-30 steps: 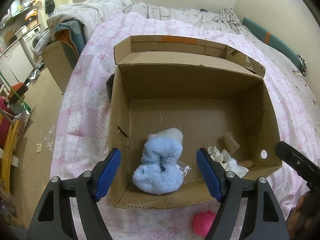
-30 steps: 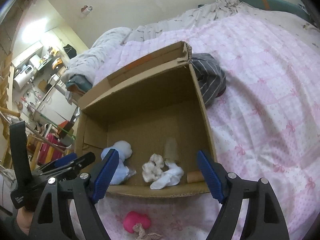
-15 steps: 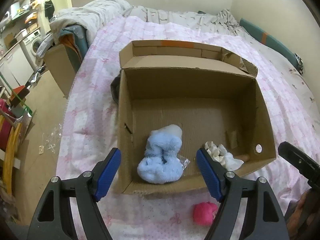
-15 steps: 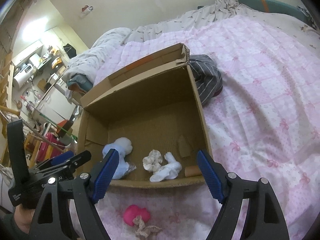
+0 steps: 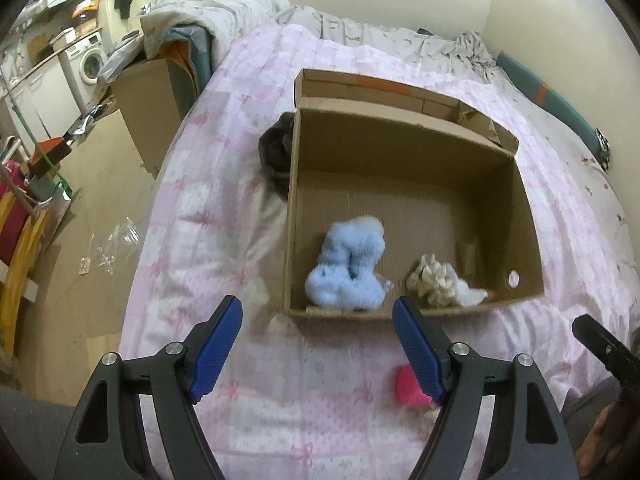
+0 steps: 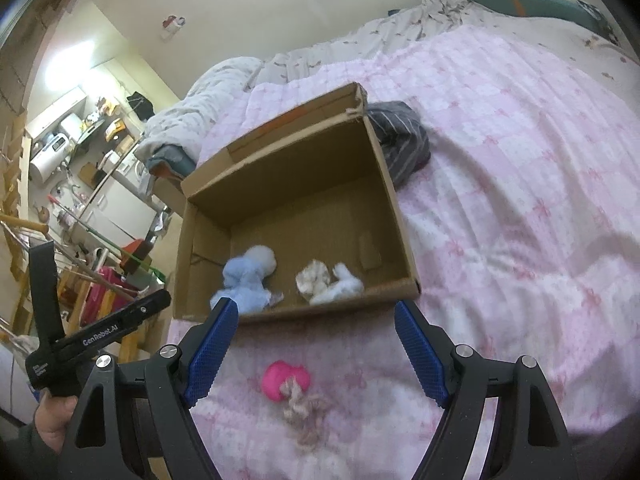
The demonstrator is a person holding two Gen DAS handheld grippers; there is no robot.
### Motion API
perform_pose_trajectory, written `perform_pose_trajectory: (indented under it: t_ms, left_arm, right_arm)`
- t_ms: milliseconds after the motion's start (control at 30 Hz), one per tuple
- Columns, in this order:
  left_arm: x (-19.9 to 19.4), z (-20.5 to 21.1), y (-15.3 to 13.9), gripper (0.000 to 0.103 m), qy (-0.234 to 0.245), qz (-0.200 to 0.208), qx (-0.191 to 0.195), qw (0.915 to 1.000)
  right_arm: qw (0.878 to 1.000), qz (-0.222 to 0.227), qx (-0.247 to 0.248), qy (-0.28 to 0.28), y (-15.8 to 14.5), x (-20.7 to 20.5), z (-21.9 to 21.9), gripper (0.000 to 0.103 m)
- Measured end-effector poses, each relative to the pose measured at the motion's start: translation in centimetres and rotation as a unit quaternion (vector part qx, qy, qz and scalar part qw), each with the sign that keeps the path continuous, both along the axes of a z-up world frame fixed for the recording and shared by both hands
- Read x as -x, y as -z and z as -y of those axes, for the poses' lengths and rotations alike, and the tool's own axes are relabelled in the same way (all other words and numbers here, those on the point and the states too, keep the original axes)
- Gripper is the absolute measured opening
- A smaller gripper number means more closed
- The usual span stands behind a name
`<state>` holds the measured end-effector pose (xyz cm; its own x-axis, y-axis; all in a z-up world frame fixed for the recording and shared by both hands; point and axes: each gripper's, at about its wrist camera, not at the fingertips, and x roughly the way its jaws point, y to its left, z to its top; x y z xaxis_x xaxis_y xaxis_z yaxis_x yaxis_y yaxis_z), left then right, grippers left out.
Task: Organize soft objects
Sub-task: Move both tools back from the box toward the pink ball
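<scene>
An open cardboard box (image 5: 524,208) (image 6: 396,208) lies on the pink bed. Inside it sit a fluffy light-blue soft toy (image 5: 348,264) (image 6: 248,276) and a cream and white soft bundle (image 5: 440,280) (image 6: 326,282). On the bedspread in front of the box lies a bright pink soft item (image 5: 408,390) (image 6: 282,380) with a beige knitted piece (image 6: 304,408) beside it. My left gripper (image 5: 318,340) is open and empty, above the bedspread short of the box. My right gripper (image 6: 316,346) is open and empty too, above the pink item.
A dark striped garment (image 6: 404,148) (image 5: 276,152) lies against the box's far side. A crumpled grey duvet (image 5: 208,12) heaps at the head of the bed. The bed's left edge drops to a floor with a cardboard box (image 5: 148,100) and clutter.
Both grippers have drawn back from the box and slightly up; the box looks smaller and farther. The pink item and beige piece show more fully. Jaws stay as wide as before.
</scene>
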<state>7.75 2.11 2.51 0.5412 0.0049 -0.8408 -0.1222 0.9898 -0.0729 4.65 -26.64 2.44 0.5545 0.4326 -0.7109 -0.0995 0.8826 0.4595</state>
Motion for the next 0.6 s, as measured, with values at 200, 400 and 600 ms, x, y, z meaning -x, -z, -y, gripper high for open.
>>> perform_pose_trajectory:
  t_ms: [200, 400, 600]
  left_arm:
    - [2.0, 0.7, 0.8, 0.075, 0.005, -0.011, 0.006, 0.9999]
    - [3.1, 1.9, 2.0, 0.075, 0.016, -0.025, -0.030, 0.9991]
    - [3.0, 2.1, 4.6, 0.075, 0.025, -0.077, 0.018, 0.9966]
  right_arm:
    - [1.000, -0.017, 0.019, 0.010, 0.9, 1.2, 0.5, 0.085]
    - [0.999, -0.029, 0.029, 0.015, 1.5, 1.3, 0.9, 0.085]
    - [0.999, -0.031, 0.023, 0.015, 1.4, 1.9, 1.5, 0.085]
